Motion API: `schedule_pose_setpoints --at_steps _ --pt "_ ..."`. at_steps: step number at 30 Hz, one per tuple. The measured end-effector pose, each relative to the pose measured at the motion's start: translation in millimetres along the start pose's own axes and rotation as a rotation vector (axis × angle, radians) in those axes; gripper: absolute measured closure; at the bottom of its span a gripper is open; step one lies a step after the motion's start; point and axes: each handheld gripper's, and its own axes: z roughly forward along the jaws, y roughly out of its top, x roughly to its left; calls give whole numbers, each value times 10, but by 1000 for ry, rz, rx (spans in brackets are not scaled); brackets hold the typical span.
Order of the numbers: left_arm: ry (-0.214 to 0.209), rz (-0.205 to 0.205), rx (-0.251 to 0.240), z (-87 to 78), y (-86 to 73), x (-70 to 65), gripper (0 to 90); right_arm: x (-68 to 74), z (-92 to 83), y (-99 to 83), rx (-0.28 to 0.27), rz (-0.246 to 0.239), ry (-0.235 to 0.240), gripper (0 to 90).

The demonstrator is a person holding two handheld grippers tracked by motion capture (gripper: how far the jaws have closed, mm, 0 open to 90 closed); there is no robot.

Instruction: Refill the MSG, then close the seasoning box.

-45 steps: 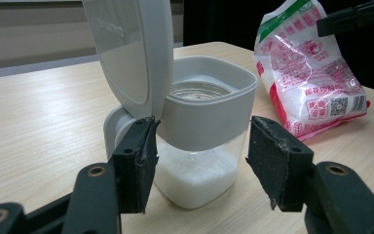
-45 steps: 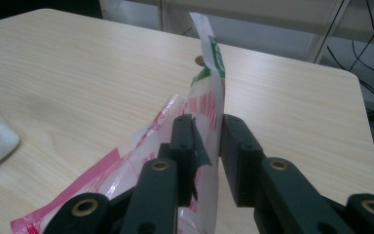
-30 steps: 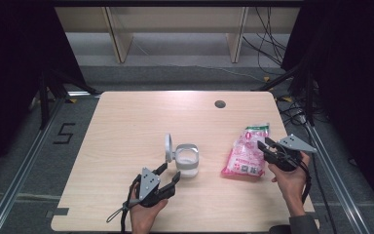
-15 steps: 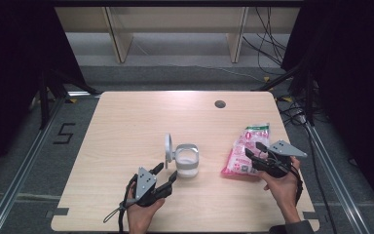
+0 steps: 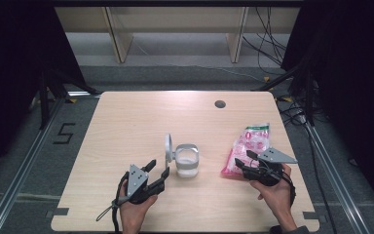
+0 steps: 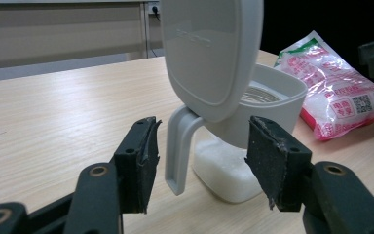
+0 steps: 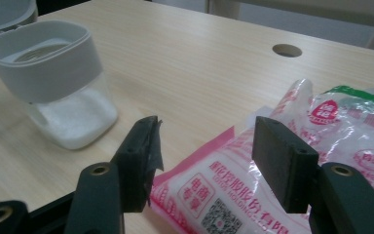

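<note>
A pale wooden table (image 5: 141, 126) is standing before low shelves (image 5: 175, 29), a round hole (image 5: 219, 104) near its far edge. The jar (image 5: 186, 161) is sitting mid-table, lid (image 5: 168, 147) up — the left gripper (image 5: 157, 169) is gaping just beside its handle (image 6: 177, 146). The right gripper (image 5: 242, 162), jaws just opening, is hovering over the pink bag (image 5: 248, 146) — gripping nothing.

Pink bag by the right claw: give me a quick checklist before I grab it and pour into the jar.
1. Jar lid flipped open: ok.
2. Jar upright on the table: ok.
3. Right claw open, its jaws have just been opening, pads astride the pink bag corner without pressing: ok.
4. Left claw open, jar handle between its jaws, not gripped: not ok for steadying.
5. Bag already cut open: cannot tell.
</note>
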Motion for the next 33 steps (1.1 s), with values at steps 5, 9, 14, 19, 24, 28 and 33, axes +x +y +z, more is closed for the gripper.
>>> schedule_pose_setpoints --at_steps 5,9,14,19,24,28,33 --pt "-2 -5 -1 14 4 9 445 53 -14 -33 16 -6 13 433" --pt "4 9 1 23 30 17 445 113 -27 -57 24 19 30 429" --pt "15 5 6 16 59 57 450 168 -64 -67 24 7 45 428" --pt "17 7 5 16 70 100 482 191 -79 -78 25 -11 62 428" --pt "10 0 -11 35 112 135 605 191 -81 -90 17 -15 63 428" --pt "10 32 -18 54 161 149 721 196 -100 -93 19 -28 67 429" --pt "7 42 -25 84 176 175 832 236 -115 -103 14 -6 69 429"
